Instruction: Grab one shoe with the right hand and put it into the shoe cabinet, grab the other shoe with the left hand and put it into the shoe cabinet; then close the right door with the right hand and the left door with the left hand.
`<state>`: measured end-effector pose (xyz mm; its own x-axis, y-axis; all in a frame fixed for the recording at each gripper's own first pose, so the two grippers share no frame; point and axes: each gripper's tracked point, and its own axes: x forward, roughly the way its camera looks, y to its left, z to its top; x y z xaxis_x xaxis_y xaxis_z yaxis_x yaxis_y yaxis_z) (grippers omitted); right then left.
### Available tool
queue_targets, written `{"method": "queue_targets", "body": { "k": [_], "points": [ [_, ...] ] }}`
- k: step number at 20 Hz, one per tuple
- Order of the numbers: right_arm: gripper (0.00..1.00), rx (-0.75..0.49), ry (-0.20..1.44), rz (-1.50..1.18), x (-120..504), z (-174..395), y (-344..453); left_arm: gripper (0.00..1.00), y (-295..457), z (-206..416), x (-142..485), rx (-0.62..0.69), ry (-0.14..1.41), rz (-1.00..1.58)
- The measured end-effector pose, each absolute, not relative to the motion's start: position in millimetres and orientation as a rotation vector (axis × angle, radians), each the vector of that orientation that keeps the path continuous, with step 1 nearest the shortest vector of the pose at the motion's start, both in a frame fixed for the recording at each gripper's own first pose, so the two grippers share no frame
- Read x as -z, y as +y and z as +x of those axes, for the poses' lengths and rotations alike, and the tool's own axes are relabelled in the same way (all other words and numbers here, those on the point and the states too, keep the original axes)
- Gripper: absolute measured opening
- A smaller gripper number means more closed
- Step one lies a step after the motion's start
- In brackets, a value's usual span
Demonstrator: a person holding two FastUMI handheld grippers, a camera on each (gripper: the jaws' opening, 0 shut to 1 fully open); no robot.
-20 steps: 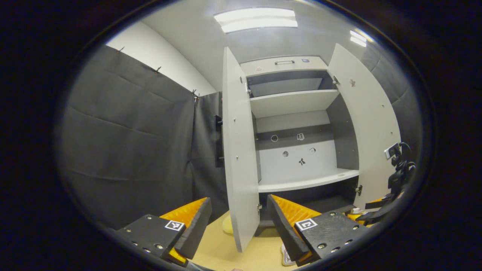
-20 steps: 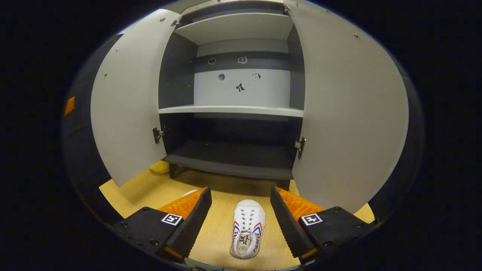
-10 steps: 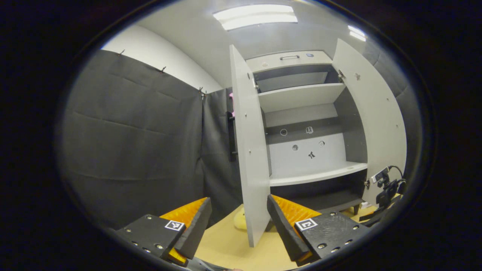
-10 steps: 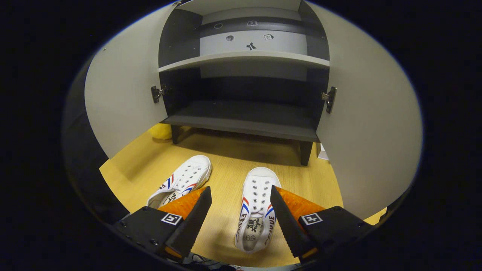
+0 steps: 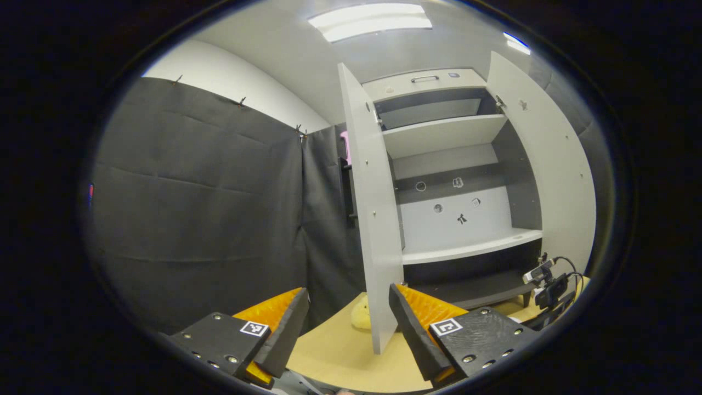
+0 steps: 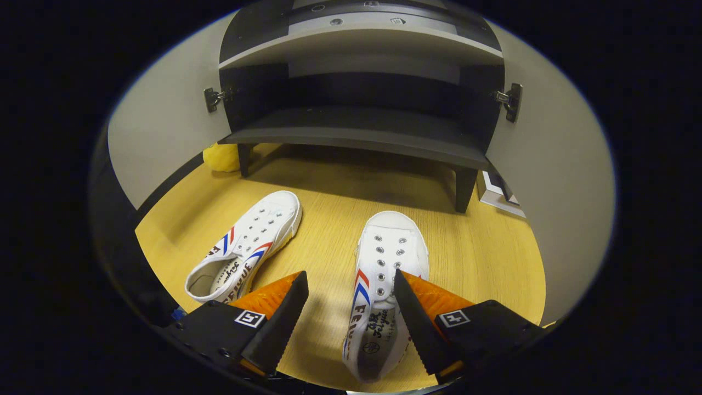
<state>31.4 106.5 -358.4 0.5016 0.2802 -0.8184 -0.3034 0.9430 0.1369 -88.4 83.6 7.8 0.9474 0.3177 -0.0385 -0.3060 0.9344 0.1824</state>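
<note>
Right gripper lining up on the nearer shoe

Right gripper (image 6: 349,307) wide open, empty, straddling the right shoe (image 6: 381,285) on the floor (image 6: 329,219): I'd drop lower, pinch its sides. Other shoe (image 6: 247,247) beside; cabinet (image 6: 356,129) beyond, open. Left gripper (image 5: 348,323) open, empty.

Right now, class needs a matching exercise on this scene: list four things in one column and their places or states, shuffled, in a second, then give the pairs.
Things:
1. right gripper
2. left shoe
3. cabinet doors
4. yellow object

Places or states:
A. swung open
B. on the floor by the cabinet's front leg
C. open, fingers astride the right shoe
D. on the wooden floor, toe toward the cabinet, ungrasped

Pairs: 1-C, 2-D, 3-A, 4-B
</note>
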Motion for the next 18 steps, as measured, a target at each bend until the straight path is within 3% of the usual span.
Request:
{"method": "queue_targets", "body": {
  "k": [3,6,7,10,11,13,14,15,18],
  "points": [
    [0.95,-0.351,1.052,-0.024,374,25,108,0.91,83,-87,-7,-0.322,0.070,0.176],
    [0.83,-0.338,1.070,-0.032,382,27,109,0.89,83,-87,-7,-0.321,0.067,0.180],
    [0.86,-0.314,1.080,-0.050,385,28,106,0.89,82,-87,-7,-0.321,0.066,0.180],
    [0.43,-0.255,1.081,-0.034,387,35,98,0.89,84,-88,-8,-0.324,0.064,0.185],
    [0.40,-0.256,1.092,-0.038,389,36,99,0.89,83,-88,-8,-0.324,0.063,0.183],
    [0.46,-0.237,1.092,-0.070,389,37,92,0.89,83,-87,-7,-0.322,0.066,0.180],
    [0.27,-0.235,1.091,-0.090,385,37,94,0.89,82,-86,-7,-0.320,0.067,0.179],
    [0.27,-0.255,1.087,-0.094,387,36,96,0.89,81,-86,-7,-0.316,0.066,0.178],
    [0.02,-0.198,1.068,-0.055,386,37,96,0.89,76,-85,-8,-0.303,0.059,0.184]
  ]
}}
